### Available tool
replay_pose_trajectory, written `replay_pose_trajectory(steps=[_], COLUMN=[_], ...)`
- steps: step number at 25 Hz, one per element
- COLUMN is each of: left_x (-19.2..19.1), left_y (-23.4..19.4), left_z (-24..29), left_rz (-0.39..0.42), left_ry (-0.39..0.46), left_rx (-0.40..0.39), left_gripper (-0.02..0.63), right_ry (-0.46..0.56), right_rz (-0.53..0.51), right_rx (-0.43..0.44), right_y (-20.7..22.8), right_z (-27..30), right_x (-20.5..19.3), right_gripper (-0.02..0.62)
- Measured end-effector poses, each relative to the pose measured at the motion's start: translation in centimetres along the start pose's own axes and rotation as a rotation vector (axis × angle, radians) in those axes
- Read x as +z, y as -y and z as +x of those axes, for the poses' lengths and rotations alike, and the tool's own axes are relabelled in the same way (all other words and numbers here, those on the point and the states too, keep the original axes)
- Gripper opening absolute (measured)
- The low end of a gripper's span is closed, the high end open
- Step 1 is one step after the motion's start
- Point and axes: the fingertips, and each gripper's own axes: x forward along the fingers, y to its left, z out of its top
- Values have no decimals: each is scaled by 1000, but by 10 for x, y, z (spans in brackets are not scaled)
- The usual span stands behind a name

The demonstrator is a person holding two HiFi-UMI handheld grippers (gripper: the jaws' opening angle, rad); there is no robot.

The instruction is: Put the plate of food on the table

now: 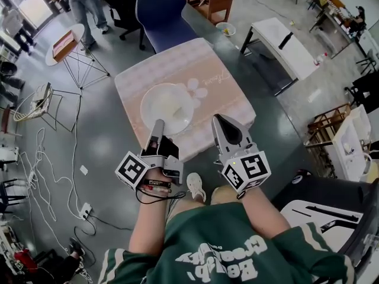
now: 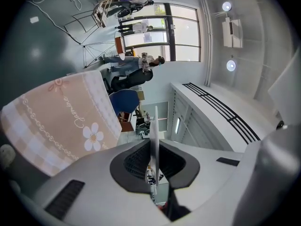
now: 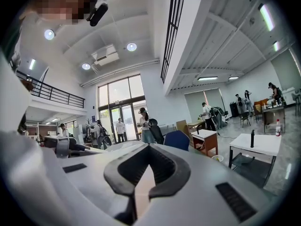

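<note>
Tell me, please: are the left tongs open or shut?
Shut on the plate: in the left gripper view the left tongs press its thin rim from both sides.

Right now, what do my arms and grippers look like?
The left gripper and right gripper are pale grey with black pads, each carrying a cube of black-and-white square markers. A black cable loops at the left wrist. Sleeves are green with pale stripes.

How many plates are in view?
1: a plate over the pink-clothed table, near rim gripped in the left claw. The right claw is beside it, off it. No other shows.
</note>
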Motion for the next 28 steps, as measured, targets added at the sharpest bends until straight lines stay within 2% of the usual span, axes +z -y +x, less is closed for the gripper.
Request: replay_pose_trajectory(steps=[16,28], left_x=[25,26], left_y=[-6,-15], left_z=[3,22], left_rz=[-16,3], left_ry=[35,75], left_rx=[-3,23], left_gripper=[32,31], right_ry=[-18,-39], right_rz=[-41,-40], right_rx=[49,110], right_y=[-14,-1], right_z=[40,73], right_x=[1,1], right_gripper=[14,13])
